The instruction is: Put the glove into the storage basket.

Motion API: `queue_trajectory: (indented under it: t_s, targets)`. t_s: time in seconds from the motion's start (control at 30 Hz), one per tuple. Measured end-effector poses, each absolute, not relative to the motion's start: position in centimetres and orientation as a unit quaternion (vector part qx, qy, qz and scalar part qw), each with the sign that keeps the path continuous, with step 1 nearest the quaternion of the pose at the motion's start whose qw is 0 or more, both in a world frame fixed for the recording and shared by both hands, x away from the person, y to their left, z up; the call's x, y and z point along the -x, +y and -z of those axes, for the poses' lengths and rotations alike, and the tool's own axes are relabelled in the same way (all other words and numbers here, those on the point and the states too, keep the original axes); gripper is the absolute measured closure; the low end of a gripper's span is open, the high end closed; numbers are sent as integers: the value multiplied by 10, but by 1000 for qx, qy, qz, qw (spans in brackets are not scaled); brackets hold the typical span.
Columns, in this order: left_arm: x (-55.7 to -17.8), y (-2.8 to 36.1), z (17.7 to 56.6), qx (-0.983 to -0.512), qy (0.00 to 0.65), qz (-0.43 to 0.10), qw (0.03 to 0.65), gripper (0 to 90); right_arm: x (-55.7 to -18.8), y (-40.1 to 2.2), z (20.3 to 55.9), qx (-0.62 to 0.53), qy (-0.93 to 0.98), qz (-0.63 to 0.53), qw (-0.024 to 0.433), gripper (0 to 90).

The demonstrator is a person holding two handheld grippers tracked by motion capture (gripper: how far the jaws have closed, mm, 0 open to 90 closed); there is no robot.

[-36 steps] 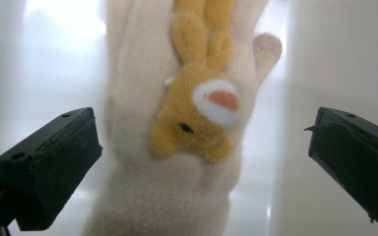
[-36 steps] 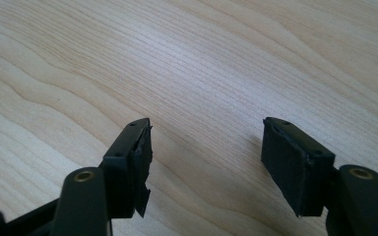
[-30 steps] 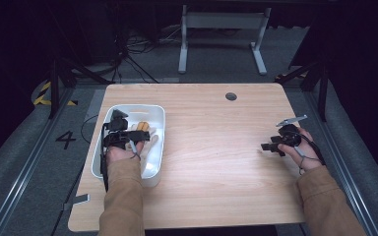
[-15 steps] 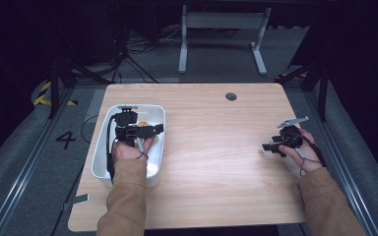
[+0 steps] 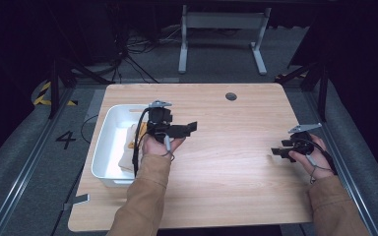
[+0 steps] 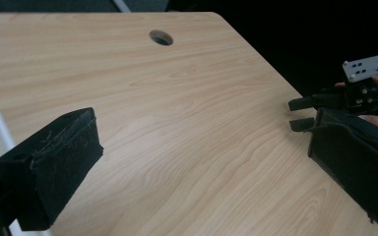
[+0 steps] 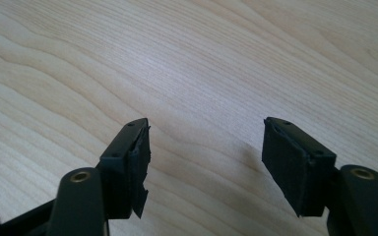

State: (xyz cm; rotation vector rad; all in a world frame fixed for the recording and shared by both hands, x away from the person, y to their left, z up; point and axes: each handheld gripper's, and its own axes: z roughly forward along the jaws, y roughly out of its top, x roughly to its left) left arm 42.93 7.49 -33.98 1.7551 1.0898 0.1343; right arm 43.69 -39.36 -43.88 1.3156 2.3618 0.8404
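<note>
The white bin, with cloth-like pieces inside, sat at the table's left edge. My left gripper had swung out of it, jaws wide and empty, so I judged the drop done. The right gripper, well right of the bin, stood open over bare wood.

- Tan sleeves are worn on both forearms.
- Black padded fingers are seen on the right gripper, brass screws behind them.
- A grey plate tops the left gripper.
</note>
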Motion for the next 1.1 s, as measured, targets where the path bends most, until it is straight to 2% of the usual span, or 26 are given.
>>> queue_trajectory:
  t_s: [0.3, 0.67, 0.83, 1.1]
  targets:
    - [-422, 28, 346, -805, 347, -72, 475, 14, -432, -395, 437, -443, 828, -304, 159, 361]
    - [-413, -3, 368, -827, 281, -45, 485, 5, -433, -385, 436, -419, 837, -319, 146, 360]
    - [-401, -14, 396, -847, 246, -14, 471, 3, -432, -386, 431, -418, 832, -338, 135, 360]
    - [-396, -20, 421, -848, 241, 19, 471, 0, -433, -389, 432, -426, 830, -335, 133, 359]
